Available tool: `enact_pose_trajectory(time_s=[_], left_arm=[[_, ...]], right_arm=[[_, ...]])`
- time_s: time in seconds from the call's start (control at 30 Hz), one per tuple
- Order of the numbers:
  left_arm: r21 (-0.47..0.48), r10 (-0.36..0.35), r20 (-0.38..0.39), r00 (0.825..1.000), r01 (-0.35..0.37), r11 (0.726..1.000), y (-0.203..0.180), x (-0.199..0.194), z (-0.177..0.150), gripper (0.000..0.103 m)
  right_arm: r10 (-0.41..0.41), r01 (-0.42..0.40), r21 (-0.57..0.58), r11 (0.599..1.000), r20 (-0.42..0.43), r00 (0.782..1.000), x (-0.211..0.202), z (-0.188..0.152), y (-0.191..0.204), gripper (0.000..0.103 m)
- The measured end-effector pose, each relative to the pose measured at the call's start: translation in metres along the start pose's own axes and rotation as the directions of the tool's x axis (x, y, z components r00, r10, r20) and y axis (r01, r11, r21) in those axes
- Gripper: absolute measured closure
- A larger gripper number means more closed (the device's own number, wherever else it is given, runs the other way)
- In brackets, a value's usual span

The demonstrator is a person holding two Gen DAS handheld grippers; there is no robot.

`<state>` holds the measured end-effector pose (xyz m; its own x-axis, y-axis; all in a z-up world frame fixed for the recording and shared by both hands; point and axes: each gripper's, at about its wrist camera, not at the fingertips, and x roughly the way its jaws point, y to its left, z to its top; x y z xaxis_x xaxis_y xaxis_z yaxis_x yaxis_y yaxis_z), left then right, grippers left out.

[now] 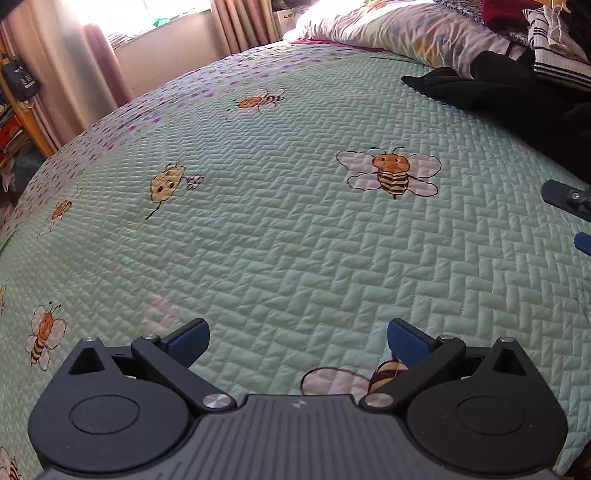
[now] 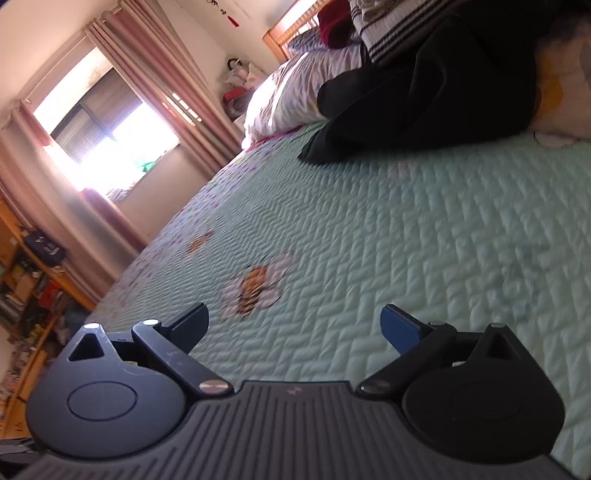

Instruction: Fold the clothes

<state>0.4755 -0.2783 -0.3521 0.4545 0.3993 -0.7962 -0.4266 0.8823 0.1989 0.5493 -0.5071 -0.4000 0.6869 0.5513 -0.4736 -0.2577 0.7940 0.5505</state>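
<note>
A black garment [image 1: 491, 85] lies crumpled at the far right of the bed, next to a striped black-and-white cloth [image 1: 554, 55]. It also shows in the right wrist view [image 2: 424, 96], far ahead of the fingers. My left gripper [image 1: 297, 334] is open and empty, low over the green quilted bedspread [image 1: 277, 229]. My right gripper [image 2: 295, 325] is open and empty, tilted sideways over the bedspread [image 2: 406, 240]; its fingers [image 1: 565, 195] show at the right edge of the left wrist view.
A white floral duvet [image 1: 388, 26] is bunched at the head of the bed. Pink curtains [image 1: 66, 66] and a window [image 2: 99, 122] are beyond the far side. Wooden shelves [image 2: 26, 288] with clutter stand at the left.
</note>
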Motion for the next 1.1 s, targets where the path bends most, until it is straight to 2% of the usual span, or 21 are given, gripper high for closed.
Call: enact_pose_trajectory(time_s=[0.1, 0.17, 0.37, 0.43, 0.63, 0.73, 0.9, 1.1], left_arm=[[0.014, -0.004, -0.003, 1.0, 0.004, 1.0, -0.017, 0.017, 0.012, 0.001], [0.01, -0.023, -0.001, 1.0, 0.023, 1.0, -0.026, 0.029, 0.02, 0.001], [0.02, -0.057, 0.055, 0.997, 0.056, 0.998, -0.06, 0.065, 0.041, 0.001], [0.033, -0.068, 0.084, 0.994, 0.066, 0.997, -0.072, 0.073, 0.045, 0.001], [0.015, -0.092, 0.086, 0.992, 0.091, 0.996, -0.091, 0.099, 0.05, 0.001], [-0.016, -0.089, 0.082, 0.993, 0.091, 0.996, -0.09, 0.11, 0.05, 0.001], [-0.036, -0.124, 0.09, 0.988, 0.128, 0.991, -0.083, 0.117, 0.05, 0.001], [-0.028, -0.134, 0.101, 0.986, 0.138, 0.99, -0.083, 0.118, 0.05, 0.001]], right_arm=[[-0.084, 0.087, -0.049, 0.995, 0.057, 0.995, 0.025, 0.0, -0.009, 0.004], [-0.085, 0.088, -0.029, 0.996, 0.084, 0.993, 0.035, -0.008, -0.022, 0.004], [0.027, -0.024, -0.017, 1.0, 0.202, 0.979, 0.032, -0.031, -0.048, 0.0], [0.049, -0.052, 0.01, 0.999, 0.213, 0.976, 0.03, -0.032, -0.054, 0.0], [0.079, -0.089, 0.034, 0.995, 0.229, 0.97, 0.026, -0.033, -0.065, 0.0], [0.084, -0.096, 0.039, 0.995, 0.237, 0.968, 0.03, -0.033, -0.062, 0.0], [0.077, -0.087, 0.03, 0.996, 0.241, 0.967, 0.028, -0.037, -0.06, 0.0], [0.075, -0.085, 0.028, 0.996, 0.245, 0.967, 0.028, -0.039, -0.058, 0.0]])
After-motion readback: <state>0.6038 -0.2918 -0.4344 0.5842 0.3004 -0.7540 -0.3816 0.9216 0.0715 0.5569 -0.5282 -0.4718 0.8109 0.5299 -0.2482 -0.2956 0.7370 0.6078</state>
